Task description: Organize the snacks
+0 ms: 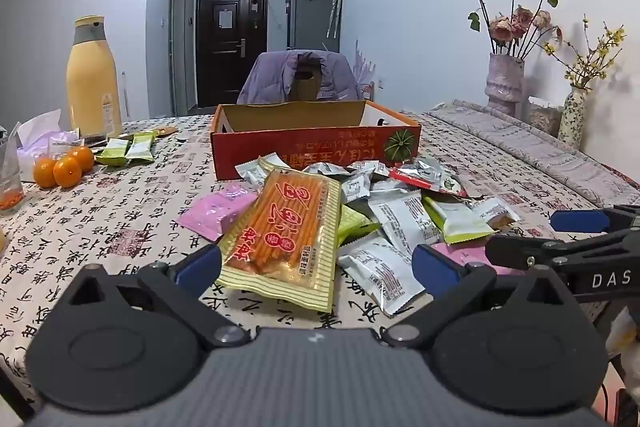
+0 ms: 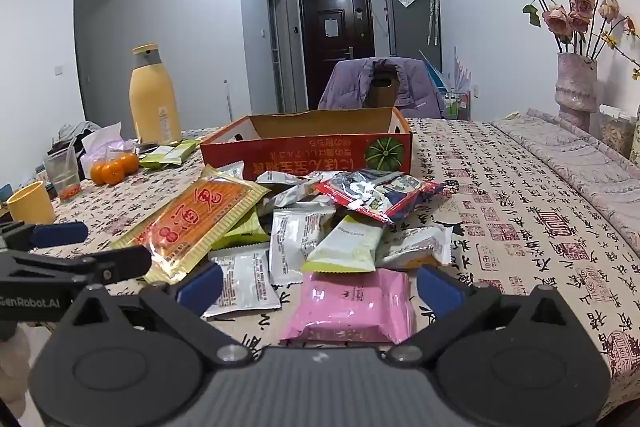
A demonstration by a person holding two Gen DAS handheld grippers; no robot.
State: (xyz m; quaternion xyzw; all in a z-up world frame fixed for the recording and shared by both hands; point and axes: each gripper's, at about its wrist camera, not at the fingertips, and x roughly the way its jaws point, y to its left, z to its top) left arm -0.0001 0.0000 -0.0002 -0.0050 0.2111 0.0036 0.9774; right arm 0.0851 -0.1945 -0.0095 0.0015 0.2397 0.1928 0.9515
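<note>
Calligraphy-print cloth covers the surface [image 1: 132, 211], and a heap of snack packets sits in the middle of it, just in front of the red cardboard box [image 1: 316, 143], whose open top shows bare cardboard walls. On the left side of the heap lies the big gold packet of orange sticks [image 1: 284, 231], propped over smaller silver and green packets, and the left tool [image 1: 316, 265] hovers with its blue pads spread wide on either side of that packet's near end, gripping nothing. Over to the right, the right tool [image 2: 318, 285] is just as wide apart, straddling the pink packet [image 2: 352, 307] at the front of the pile. Off to the left stand the yellow bottle [image 1: 94, 79] and a few oranges [image 1: 64, 167], well apart from the heap.
</note>
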